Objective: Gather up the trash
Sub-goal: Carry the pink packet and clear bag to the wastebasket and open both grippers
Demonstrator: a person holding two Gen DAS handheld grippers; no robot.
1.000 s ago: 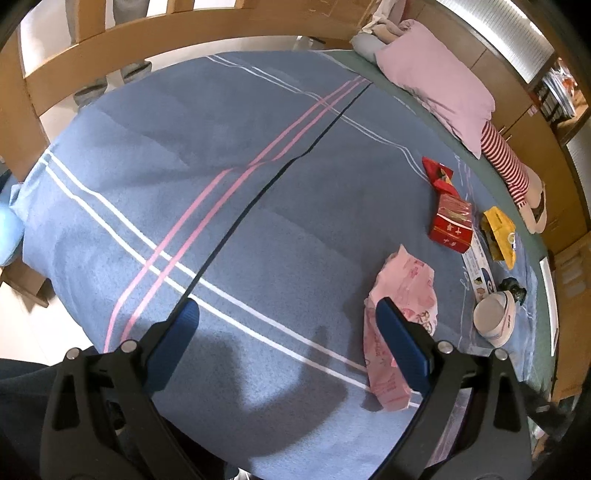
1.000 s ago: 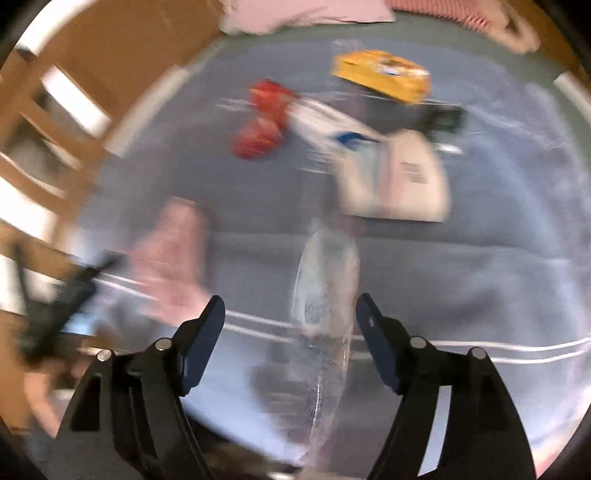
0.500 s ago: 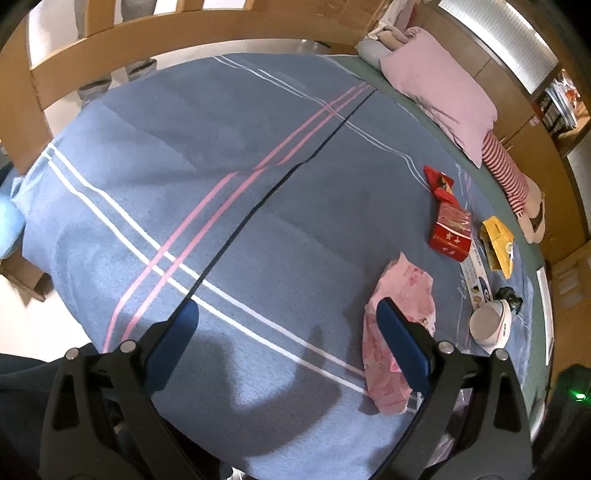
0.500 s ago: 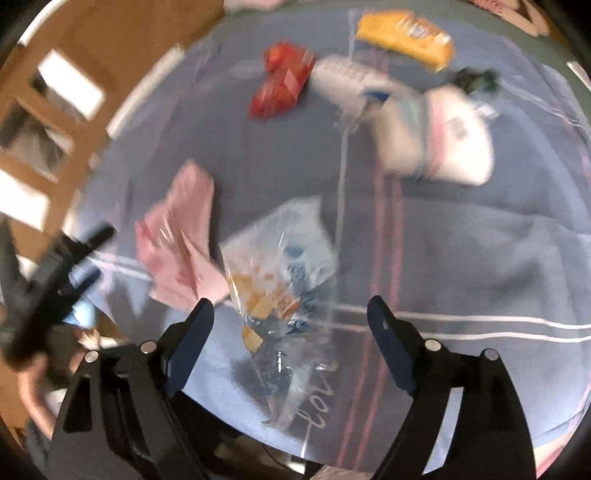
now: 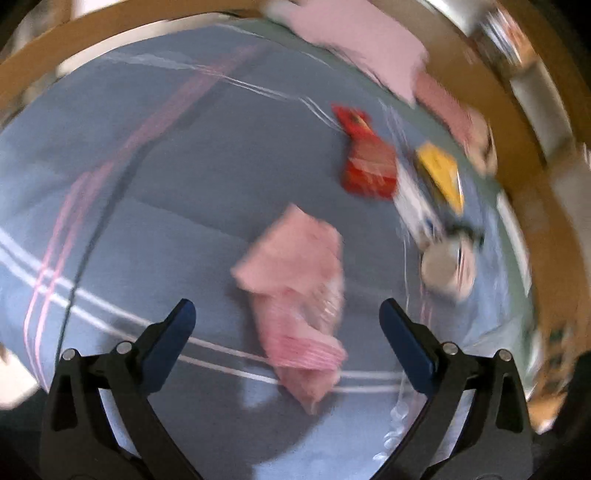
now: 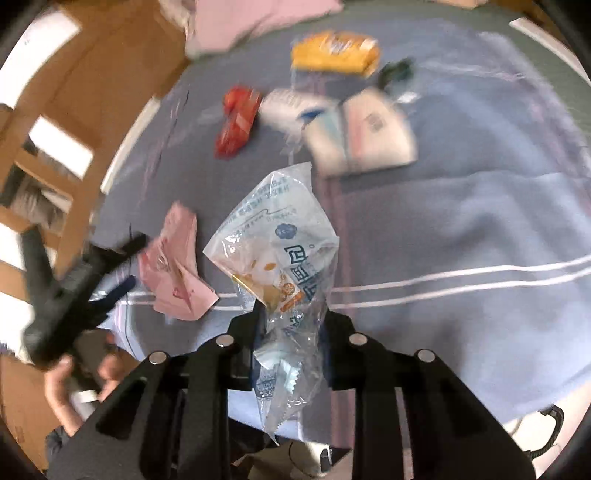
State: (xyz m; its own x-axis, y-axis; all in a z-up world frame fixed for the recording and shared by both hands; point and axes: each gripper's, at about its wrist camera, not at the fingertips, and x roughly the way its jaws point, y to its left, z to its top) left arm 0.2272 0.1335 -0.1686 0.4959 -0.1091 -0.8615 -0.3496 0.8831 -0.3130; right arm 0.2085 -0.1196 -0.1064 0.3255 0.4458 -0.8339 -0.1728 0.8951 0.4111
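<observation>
A crumpled pink wrapper [image 5: 295,266] lies on the blue striped blanket [image 5: 166,206], just ahead of and between the fingers of my left gripper [image 5: 286,306], which is open and not touching it. In the right wrist view a clear plastic snack wrapper [image 6: 273,236] stands up between the jaws of my right gripper [image 6: 293,314]; the jaws are closing and pinch its lower part. The pink wrapper [image 6: 177,266] shows there at the left, with the left gripper [image 6: 131,262] and a hand [image 6: 62,384] beside it.
Farther along the blanket lie red packets [image 5: 365,166], a yellow packet [image 5: 441,173], a long white packet [image 5: 410,206] and a white tub [image 5: 443,266]. A pink pillow [image 5: 354,40] lies at the far end. A wooden bed rail [image 5: 110,22] curves around the edge.
My right gripper has gone from wide open around the clear wrapper to pinching it. The left gripper has swung right, so the pink wrapper now sits between its open fingers.
</observation>
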